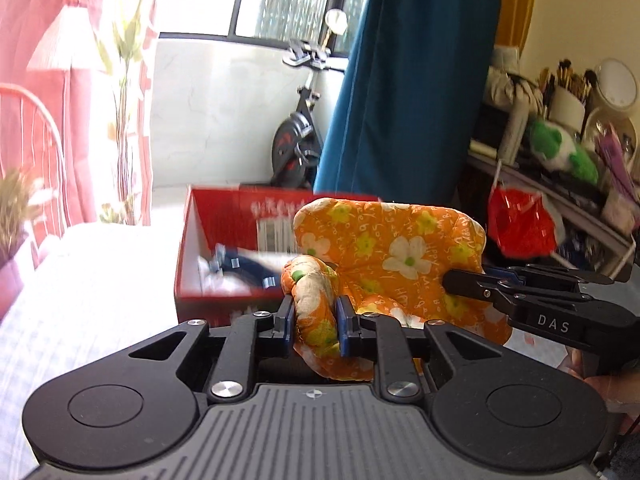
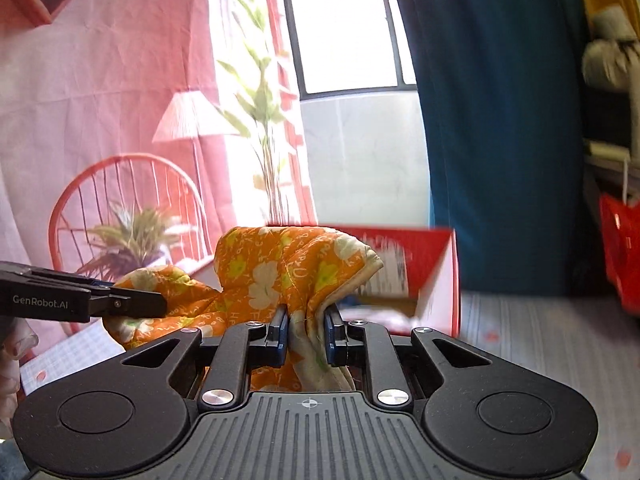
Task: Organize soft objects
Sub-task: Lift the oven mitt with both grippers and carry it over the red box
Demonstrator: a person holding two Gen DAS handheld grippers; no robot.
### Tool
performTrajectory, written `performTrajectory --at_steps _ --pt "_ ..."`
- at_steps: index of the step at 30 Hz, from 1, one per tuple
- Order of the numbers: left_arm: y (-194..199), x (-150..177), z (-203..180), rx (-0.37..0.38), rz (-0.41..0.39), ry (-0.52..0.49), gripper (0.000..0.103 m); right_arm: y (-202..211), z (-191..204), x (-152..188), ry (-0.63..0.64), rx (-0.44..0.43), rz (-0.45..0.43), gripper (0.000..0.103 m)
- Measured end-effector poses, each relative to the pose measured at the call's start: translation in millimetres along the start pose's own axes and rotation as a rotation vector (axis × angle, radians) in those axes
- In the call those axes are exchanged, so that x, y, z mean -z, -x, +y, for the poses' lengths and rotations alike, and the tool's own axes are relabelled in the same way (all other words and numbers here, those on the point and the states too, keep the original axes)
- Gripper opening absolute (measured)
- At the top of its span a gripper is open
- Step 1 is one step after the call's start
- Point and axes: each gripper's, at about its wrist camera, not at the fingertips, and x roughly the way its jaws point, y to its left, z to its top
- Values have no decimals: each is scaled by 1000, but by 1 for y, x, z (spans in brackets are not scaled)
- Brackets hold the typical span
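Observation:
An orange floral padded cloth [image 1: 384, 256] hangs in the air between both grippers, in front of a red open box [image 1: 224, 240]. My left gripper [image 1: 314, 320] is shut on a bunched corner of the cloth. My right gripper [image 1: 450, 280] comes in from the right and pinches the cloth's other side. In the right wrist view the right gripper [image 2: 306, 332] is shut on a fold of the cloth [image 2: 280, 272], and the left gripper [image 2: 160, 306] holds its left corner. The red box [image 2: 420, 264] stands behind, with dark and white items inside.
The box sits on a bed with a pale checked sheet [image 1: 92, 304]. A blue curtain [image 1: 416, 80] hangs behind. A cluttered shelf [image 1: 560, 148] with a green plush and a red bag [image 1: 520, 228] is at the right. An exercise bike [image 1: 298, 132] stands by the window.

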Motion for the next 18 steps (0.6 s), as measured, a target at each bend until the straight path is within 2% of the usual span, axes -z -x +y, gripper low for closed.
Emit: performTrajectory --at_steps 4,9,14,18 --pt "-19 -31 8 -21 -36 32 21 -26 -4 -35 59 3 -22 16" --pt "-55 -55 14 -53 -33 42 20 -72 -10 -65 133 28 3 16" --pt "-102 -63 23 -57 46 61 20 -123 -27 -77 114 55 85 16" --pt "-136 -61 32 -70 122 68 21 -167 -41 -70 99 75 191 16"
